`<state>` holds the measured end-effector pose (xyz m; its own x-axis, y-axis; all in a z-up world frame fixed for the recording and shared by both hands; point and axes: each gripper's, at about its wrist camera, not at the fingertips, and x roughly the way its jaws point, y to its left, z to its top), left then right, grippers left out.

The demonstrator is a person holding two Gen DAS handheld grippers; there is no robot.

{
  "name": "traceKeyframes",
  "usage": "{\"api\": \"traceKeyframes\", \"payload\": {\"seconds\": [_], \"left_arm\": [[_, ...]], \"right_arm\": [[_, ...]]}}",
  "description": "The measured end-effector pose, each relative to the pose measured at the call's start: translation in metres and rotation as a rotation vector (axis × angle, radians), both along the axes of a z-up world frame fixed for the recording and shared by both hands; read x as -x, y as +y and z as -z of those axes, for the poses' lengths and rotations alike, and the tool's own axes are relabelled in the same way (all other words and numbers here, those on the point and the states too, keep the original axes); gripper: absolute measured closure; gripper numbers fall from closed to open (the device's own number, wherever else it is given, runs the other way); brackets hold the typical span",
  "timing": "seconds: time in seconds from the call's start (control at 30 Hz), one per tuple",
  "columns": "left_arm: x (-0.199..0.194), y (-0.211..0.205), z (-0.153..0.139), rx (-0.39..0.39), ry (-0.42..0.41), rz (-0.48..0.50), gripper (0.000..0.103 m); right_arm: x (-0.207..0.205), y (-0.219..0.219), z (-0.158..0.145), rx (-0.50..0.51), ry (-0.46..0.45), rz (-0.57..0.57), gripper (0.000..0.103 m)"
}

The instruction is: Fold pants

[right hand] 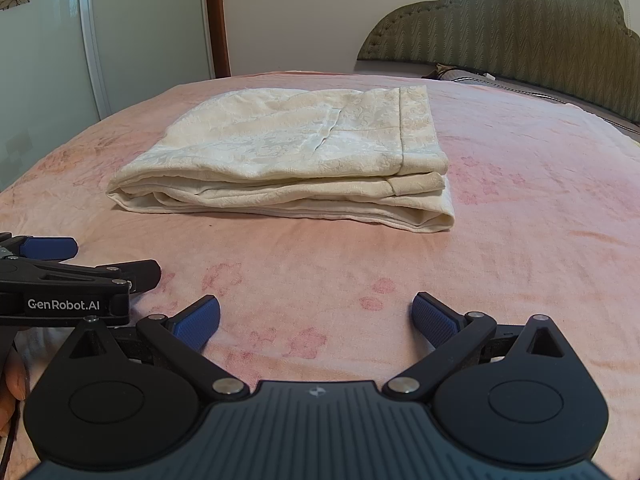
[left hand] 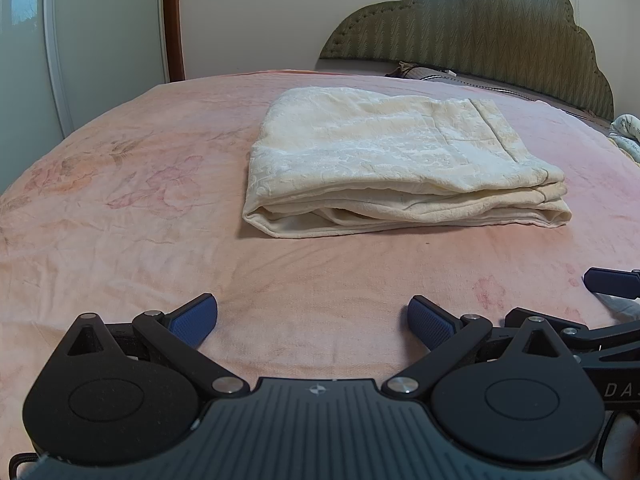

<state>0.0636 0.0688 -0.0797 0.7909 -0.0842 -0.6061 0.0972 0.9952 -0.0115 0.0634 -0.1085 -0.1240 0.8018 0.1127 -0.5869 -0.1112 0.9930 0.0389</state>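
Your left gripper (left hand: pixel 312 322) and right gripper (right hand: pixel 316 320) both stand wide open, empty, near the bed's (right hand: pixel 540 208) front edge. The pants (right hand: pixel 288 160) look fully folded mid-bed; nudging the loose stacked layers could spill them.

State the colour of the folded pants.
Cream, with a faint floral weave: the pants, clearest in the right wrist view.

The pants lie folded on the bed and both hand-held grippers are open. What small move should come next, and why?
Probably none on the cloth: just draw both hand-held grippers back. The pants lie in a compact stack of layers on the bed, edges fairly even. The left hand-held gripper and the right hand-held gripper are open, empty and apart from the pants, so the fold looks done.
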Motion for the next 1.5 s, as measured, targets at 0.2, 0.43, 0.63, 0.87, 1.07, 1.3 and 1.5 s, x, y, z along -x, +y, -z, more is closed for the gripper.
{"api": "traceKeyframes", "payload": {"seconds": [0.2,0.43,0.63,0.87,1.07,1.3,1.5], "left_arm": [[0.0001,0.0001,0.0001,0.0,0.0,0.0,0.0],[0.0002,0.0003,0.0002,0.0,0.0,0.0,0.0],[0.0002,0.0004,0.0003,0.0,0.0,0.0,0.0],[0.0002,0.0007,0.0004,0.0,0.0,0.0,0.0],[0.0003,0.0006,0.0002,0.0,0.0,0.0,0.0],[0.0004,0.0015,0.0002,0.004,-0.002,0.0,0.0],[0.0067,0.0075,-0.0059,0.018,-0.024,-0.02,0.001]], "right_arm": [[0.0002,-0.0001,0.0,0.0,0.0,0.0,0.0],[0.0002,-0.0002,0.0,0.0,0.0,0.0,0.0],[0.0002,-0.0003,0.0,0.0,0.0,0.0,0.0],[0.0001,-0.0002,0.0,0.0,0.0,0.0,0.0],[0.0002,-0.0003,0.0,0.0,0.0,0.0,0.0],[-0.0001,-0.0002,0.0,0.001,0.0,0.0,0.0],[0.0062,-0.0079,-0.0051,-0.05,-0.024,0.024,0.0]]}}
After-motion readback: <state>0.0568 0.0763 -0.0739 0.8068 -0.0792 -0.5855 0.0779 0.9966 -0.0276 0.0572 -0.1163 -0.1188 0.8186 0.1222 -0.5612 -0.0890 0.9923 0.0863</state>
